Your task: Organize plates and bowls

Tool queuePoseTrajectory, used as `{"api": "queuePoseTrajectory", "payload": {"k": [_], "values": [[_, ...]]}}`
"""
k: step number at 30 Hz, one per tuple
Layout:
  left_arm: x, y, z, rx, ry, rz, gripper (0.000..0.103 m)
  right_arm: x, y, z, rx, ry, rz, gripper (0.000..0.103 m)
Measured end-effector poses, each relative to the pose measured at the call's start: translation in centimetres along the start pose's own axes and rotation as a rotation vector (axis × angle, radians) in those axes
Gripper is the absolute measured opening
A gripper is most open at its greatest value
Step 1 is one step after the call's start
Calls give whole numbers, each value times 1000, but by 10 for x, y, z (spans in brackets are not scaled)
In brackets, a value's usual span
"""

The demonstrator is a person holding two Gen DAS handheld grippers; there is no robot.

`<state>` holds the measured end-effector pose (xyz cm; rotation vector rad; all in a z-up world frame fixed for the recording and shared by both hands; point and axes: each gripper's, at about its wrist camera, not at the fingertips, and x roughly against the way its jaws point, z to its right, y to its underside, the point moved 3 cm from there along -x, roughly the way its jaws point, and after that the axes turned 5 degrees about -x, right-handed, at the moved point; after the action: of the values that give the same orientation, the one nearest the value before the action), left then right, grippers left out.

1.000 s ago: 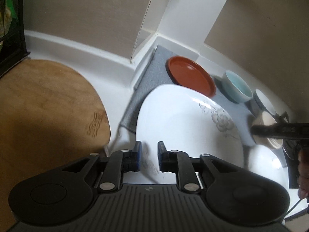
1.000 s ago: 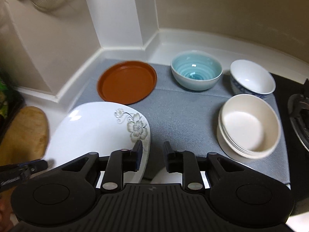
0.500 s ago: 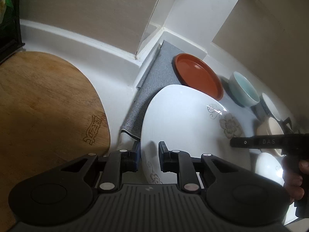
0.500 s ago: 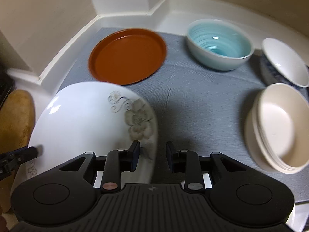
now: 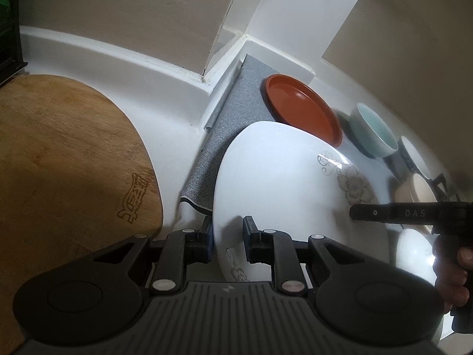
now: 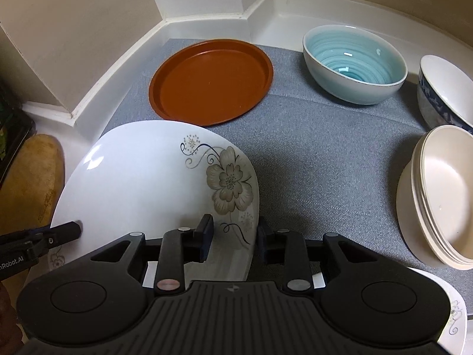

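We judge the sorting about half done. On the grey woven mat (image 6: pixel 325 159) the round terracotta plate (image 6: pixel 211 81) lies alone at the back. The pale blue ribbed bowl (image 6: pixel 354 62), the white bowl with a blue band (image 6: pixel 443 91) and the stack of cream bowls (image 6: pixel 440 195) are grouped along the right. What is left, we think, is to set down the large white square plate with a grey flower print (image 6: pixel 153 183). We hold it between us, tilted over the mat's near left corner, its far edge just short of the terracotta plate. Another white floral dish (image 6: pixel 452 310) waits at the near right.

The left gripper (image 5: pixel 226 236) clamps the plate's near edge. The right gripper (image 6: pixel 233 233) straddles its right rim, jaws apart, and we cannot tell whether the pads press.

Compared with a second ago, the plate has come lower and closer to the mat. The right jaws stand a little wider.
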<state>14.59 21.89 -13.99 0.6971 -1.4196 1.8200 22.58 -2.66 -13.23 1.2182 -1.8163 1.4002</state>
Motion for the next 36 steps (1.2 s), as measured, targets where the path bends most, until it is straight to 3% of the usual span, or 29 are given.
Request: {"api": "queuePoseTrajectory", "payload": {"k": [11, 27, 36], "values": [[18, -3, 10, -55, -8, 30, 21, 10, 5, 7, -34, -12, 64, 22], [44, 9, 30, -113, 7, 71, 22, 45, 25, 16, -59, -37, 145, 19], [62, 14, 62, -181, 45, 100, 22, 85, 45, 32, -97, -27, 213, 19]]}}
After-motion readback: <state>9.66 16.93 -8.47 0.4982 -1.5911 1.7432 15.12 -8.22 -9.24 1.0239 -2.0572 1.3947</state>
